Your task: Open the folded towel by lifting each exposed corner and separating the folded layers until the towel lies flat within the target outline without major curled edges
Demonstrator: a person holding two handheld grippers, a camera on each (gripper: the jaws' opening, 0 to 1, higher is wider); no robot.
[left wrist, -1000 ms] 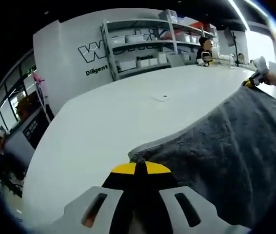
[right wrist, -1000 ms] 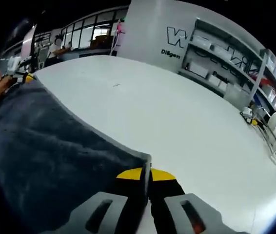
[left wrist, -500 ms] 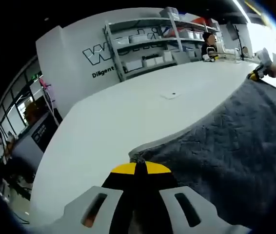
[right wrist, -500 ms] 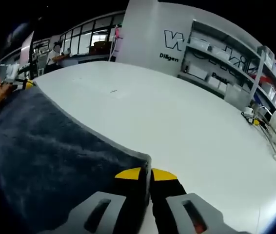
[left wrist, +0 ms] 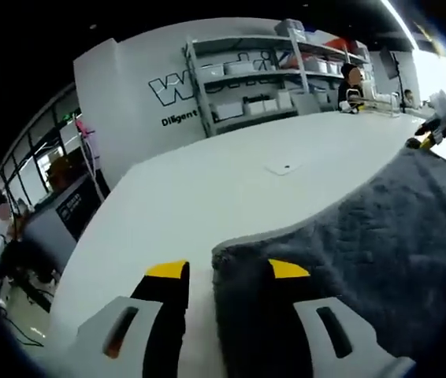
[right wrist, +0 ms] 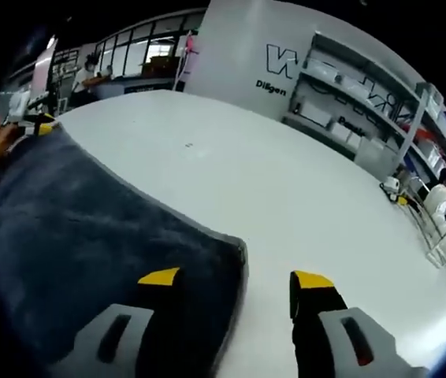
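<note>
Now both your left gripper [left wrist: 229, 269] and right gripper [right wrist: 237, 278] stand with jaws apart over corners of the soft, limp grey towel [left wrist: 380, 244] on the counter [right wrist: 286, 189]; regrip at corners.

From my seat both feeds are bright and evenly lit. In the left gripper view a long ceiling light strip [left wrist: 392, 17] runs at upper right, and the area below it blows out to white glare. The broad white matte tabletop [left wrist: 231, 189] shows only soft sheen. The dark grey fluffy towel [right wrist: 81, 236] casts a thin shadow along its edge. Fisheye bending curves the grey metal shelving [right wrist: 365, 110], and detail softens near the edges.
</note>
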